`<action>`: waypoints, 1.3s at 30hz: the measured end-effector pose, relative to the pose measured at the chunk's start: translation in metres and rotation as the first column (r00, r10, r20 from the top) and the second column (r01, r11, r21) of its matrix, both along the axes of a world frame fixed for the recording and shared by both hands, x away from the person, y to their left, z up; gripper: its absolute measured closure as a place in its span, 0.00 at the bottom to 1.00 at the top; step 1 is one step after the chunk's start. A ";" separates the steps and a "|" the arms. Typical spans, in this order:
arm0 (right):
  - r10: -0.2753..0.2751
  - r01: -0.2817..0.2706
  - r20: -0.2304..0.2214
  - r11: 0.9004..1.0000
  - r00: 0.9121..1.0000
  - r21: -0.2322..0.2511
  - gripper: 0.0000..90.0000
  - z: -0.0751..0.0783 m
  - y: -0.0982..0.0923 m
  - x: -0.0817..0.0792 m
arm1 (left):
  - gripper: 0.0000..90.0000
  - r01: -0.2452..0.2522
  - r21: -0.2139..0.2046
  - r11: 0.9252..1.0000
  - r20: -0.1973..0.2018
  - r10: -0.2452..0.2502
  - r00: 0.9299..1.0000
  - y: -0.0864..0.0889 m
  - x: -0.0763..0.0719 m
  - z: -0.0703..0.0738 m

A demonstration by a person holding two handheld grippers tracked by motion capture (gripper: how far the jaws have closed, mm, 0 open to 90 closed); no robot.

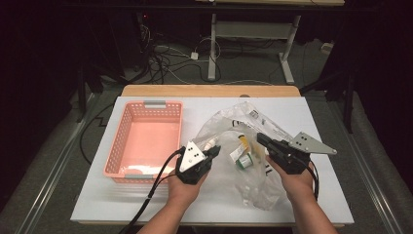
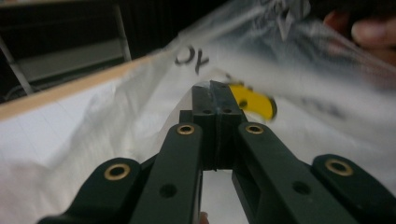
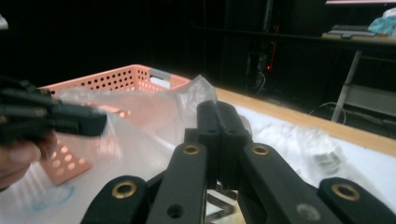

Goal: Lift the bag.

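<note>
The left gripper (image 1: pixel 215 148) has its jaws pressed together on the near-left edge of a clear plastic bag (image 1: pixel 243 146); in the left gripper view its tips (image 2: pixel 215 93) meet with the film bunched around them, and a yellow-capped item (image 2: pixel 252 100) shows blurred just beyond. The right gripper (image 1: pixel 261 139) is likewise clamped tight, its tips at the bag's right side, and in the right gripper view the closed tips (image 3: pixel 217 112) sit against a raised fold of the plastic (image 3: pixel 187 105). Whether film is actually caught between these right jaws is hard to tell.

The bag lies crumpled on the white table (image 1: pixel 321 117), between the two hands, stretching from near the table's middle toward the front edge. Inside it are a small bottle with a green cap (image 1: pixel 243 160) and a yellow-labelled tube (image 1: pixel 242 141), lying close together between the two grippers. A white dropper-like bottle (image 1: pixel 210 143) lies just beside the left gripper's tip.

A pink perforated basket (image 1: pixel 119 146) stands on the left part of the table, near the left hand (image 1: pixel 185 187) but apart from the bag. The right hand (image 1: pixel 297 183) holds its gripper near the table's front right.
</note>
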State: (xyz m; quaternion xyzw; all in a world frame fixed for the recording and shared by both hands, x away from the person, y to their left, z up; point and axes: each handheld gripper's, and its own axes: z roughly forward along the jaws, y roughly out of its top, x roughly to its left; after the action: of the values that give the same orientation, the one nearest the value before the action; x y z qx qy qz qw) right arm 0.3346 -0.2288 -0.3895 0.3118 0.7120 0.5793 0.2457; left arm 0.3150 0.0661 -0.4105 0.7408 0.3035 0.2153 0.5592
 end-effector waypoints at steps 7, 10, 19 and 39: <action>-0.014 0.013 0.039 1.000 0.999 0.018 1.00 0.014 0.008 0.008 | 0.98 -0.006 -0.001 1.000 0.089 0.006 0.996 -0.006 0.012 0.028; -0.020 0.018 0.045 0.999 0.999 0.039 1.00 0.019 0.009 0.012 | 0.98 -0.007 -0.005 1.000 0.118 0.008 0.993 -0.008 0.016 0.039; -0.031 0.027 0.061 0.997 0.998 0.072 1.00 0.030 0.010 0.019 | 0.98 0.013 -0.010 1.000 0.184 -0.011 0.983 -0.022 0.019 0.070; -0.047 0.039 0.078 0.994 0.996 0.103 1.00 0.053 0.019 0.036 | 0.98 0.058 -0.163 0.985 0.287 -0.009 0.958 -0.033 0.023 0.139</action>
State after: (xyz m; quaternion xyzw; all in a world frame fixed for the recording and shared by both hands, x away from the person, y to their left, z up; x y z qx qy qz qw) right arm 0.3702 -0.2100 -0.3368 0.3155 0.6645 0.6211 0.2703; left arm 0.3379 0.0332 -0.2713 0.6567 0.2242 0.2838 0.6618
